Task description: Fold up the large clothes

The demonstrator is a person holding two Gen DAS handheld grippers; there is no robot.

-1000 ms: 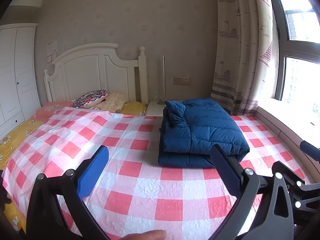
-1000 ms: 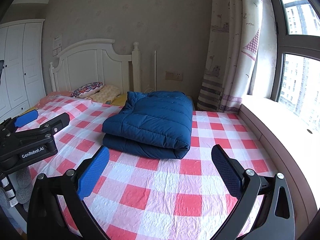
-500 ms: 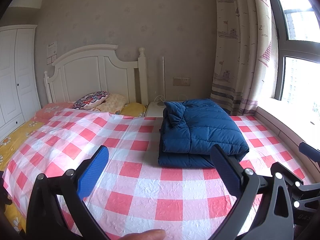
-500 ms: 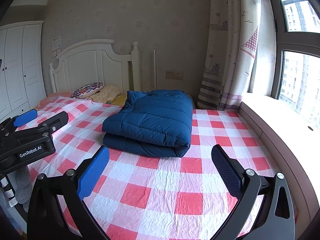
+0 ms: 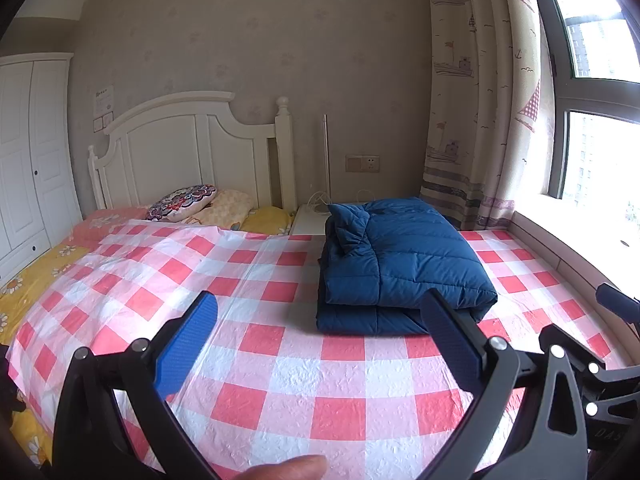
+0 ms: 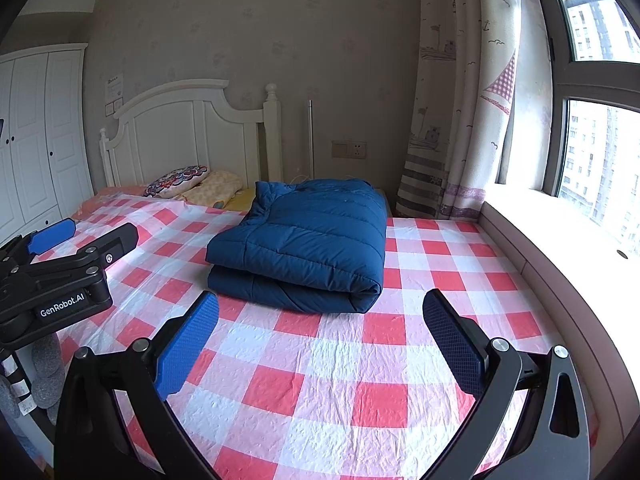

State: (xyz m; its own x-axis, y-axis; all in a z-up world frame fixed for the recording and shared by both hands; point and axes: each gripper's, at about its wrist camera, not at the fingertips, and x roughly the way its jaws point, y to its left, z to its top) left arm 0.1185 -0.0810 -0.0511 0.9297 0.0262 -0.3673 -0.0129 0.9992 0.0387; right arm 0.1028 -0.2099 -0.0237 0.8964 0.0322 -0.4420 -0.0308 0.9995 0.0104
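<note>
**Blue quilted garment folded on the bed, both grippers held clear**

Blue quilted fabric, apparently a padded coat, is seen lying in a compact stack of two layers on the red-and-white checked sheet, toward the window side of the bed and short of the headboard. A rounded fold is presented at the near edge, and a bunched collar or hood is visible at the far left corner in the left wrist view. The left gripper is held above the sheet with its blue-padded fingers spread wide and nothing between them; the right gripper is likewise carried with fingers wide apart and empty, well short of the garment. Neither tool is touching cloth.

The folding is judged to be complete or nearly so (no loose sleeve or hem is seen trailing from the stack). Risks from here are judged as follows. If the stack were gripped by its top layer only, the upper fold could be peeled back and the bundle opened. The slippery padded shell may spring apart if released without being pressed flat. A low pass by either gripper could snag the thin crinkled sheet and drag the stack with it. The two grippers, held close side by side, could also be knocked together.
</note>
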